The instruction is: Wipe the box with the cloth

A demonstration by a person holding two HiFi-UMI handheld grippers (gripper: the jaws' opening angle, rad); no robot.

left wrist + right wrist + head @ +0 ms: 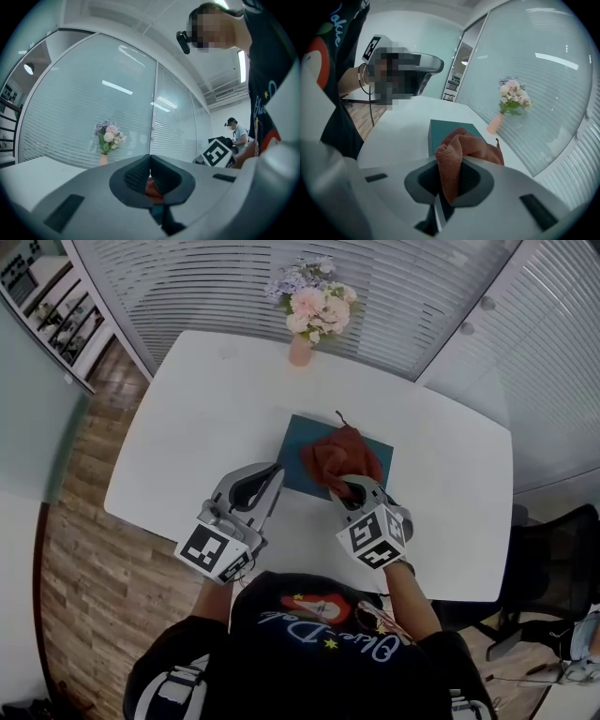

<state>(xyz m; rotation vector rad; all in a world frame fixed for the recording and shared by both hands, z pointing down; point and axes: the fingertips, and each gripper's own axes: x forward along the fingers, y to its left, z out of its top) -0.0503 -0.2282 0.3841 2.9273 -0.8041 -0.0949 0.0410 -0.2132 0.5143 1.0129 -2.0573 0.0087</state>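
Now: my R gripper has jaws clamped on crumpled rust-red woven cloth, bunched over flat teal rectangular box. My L gripper: jaws together, empty.

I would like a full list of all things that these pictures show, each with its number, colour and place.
table: one, white, in the middle, over a wood floor
box: one, teal, flat on the table
cloth: one, rust red, bunched on the box
vase of flowers: one, pink vase, pink, white and lilac blooms, table's far edge
office chair: one, black, right of the table
second person: one, pale shirt, far off in the left gripper view
left gripper: one, grey, jaws together, by the box's left edge
right gripper: one, grey, shut on the cloth's near end
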